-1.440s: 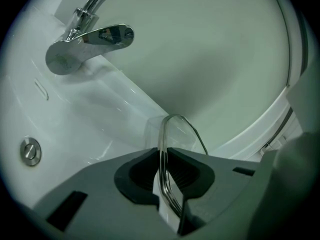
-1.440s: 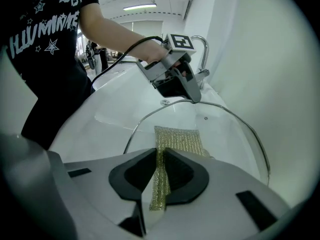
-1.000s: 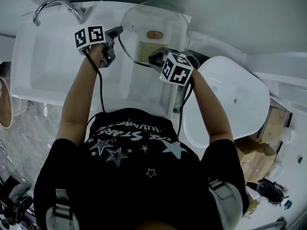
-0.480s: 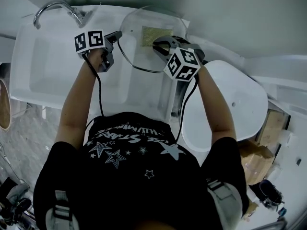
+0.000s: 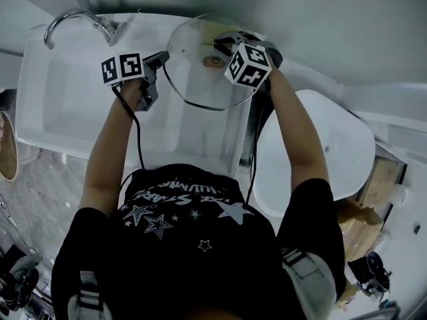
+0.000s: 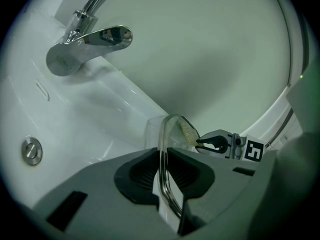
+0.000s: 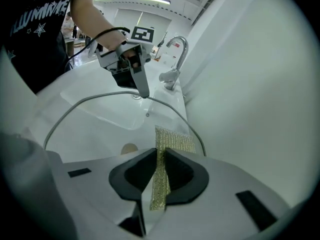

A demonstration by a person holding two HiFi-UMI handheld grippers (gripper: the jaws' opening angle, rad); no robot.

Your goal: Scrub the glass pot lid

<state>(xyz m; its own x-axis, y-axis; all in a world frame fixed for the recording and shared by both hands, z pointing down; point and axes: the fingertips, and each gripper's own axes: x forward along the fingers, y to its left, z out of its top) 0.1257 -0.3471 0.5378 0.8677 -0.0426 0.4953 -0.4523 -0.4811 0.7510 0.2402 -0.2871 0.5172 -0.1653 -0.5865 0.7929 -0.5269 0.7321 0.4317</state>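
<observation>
The round glass pot lid (image 5: pixel 193 79) stands tilted over the white sink, its brown knob (image 5: pixel 213 61) near the middle. My left gripper (image 5: pixel 165 58) is shut on the lid's left rim; in the left gripper view that rim (image 6: pixel 164 149) runs between the dark pads. My right gripper (image 5: pixel 224 43) is shut on a yellow mesh scrubbing pad (image 7: pixel 168 143) and presses it on the glass close to the far rim. The pad (image 6: pixel 187 132) and the right gripper (image 6: pixel 216 142) show past the lid's edge. In the right gripper view the left gripper (image 7: pixel 145 94) pinches the opposite rim.
A chrome faucet (image 5: pixel 75 13) rises at the back left of the sink basin (image 5: pixel 67 92). The drain plug (image 6: pixel 31 150) lies in the basin. A white toilet lid (image 5: pixel 333 152) is to the right, and the wall runs close behind the lid.
My right gripper has slid the scrubbing pad across the glass from near the knob to the far rim. The left gripper and the lid have stayed put.
</observation>
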